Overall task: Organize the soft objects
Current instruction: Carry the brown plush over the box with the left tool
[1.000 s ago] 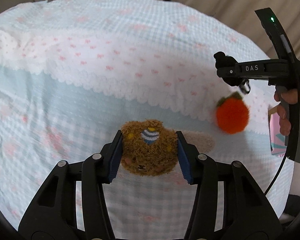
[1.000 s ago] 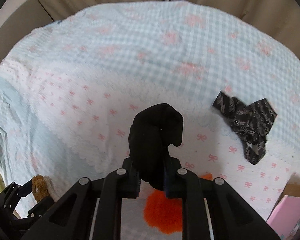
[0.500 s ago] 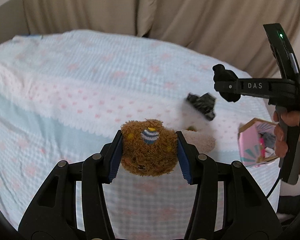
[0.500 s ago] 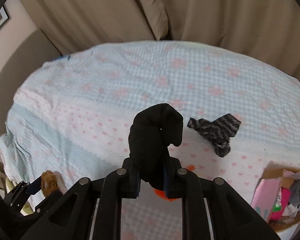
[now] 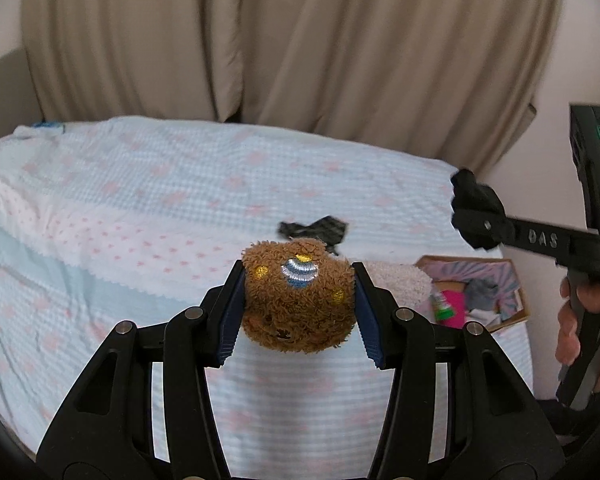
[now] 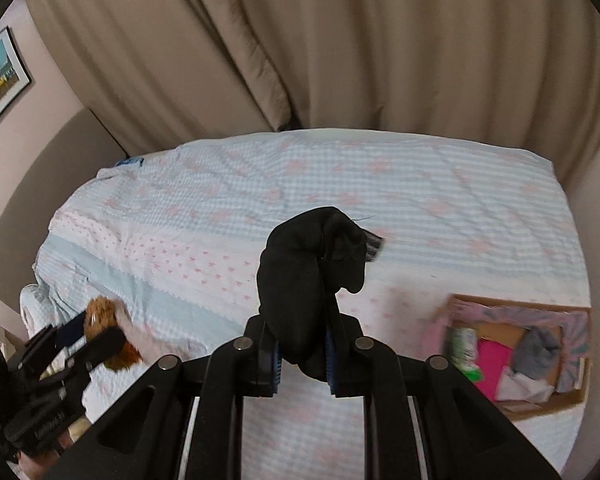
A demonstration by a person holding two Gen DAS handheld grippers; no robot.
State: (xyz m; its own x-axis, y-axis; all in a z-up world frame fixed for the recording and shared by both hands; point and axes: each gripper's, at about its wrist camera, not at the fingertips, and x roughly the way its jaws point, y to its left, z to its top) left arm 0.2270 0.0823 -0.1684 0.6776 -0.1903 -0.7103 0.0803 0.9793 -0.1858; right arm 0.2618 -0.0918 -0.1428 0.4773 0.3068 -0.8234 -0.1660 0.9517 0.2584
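Observation:
My left gripper (image 5: pixel 298 312) is shut on a brown plush bear (image 5: pixel 298 306) with a striped patch, held above the bed; it also shows in the right wrist view (image 6: pixel 108 328). My right gripper (image 6: pixel 300 360) is shut on a black sock (image 6: pixel 312 276), held up over the bed; in the left wrist view it shows at the right (image 5: pixel 476 216). A patterned black cloth (image 5: pixel 316 230) lies on the bedspread behind the bear. A cardboard box (image 6: pixel 516 356) with pink lining holds several soft items at the bed's right side; it also shows in the left wrist view (image 5: pixel 476 292).
The bed (image 5: pixel 160 200) has a light blue gingham cover with pink bows and a white lace band. Beige curtains (image 6: pixel 340 40) hang behind it. A framed picture (image 6: pixel 0 76) hangs on the left wall.
Both grippers have risen and tilted up, each still holding its item. The orange plush has dropped out of view. The box has come into view at the right.

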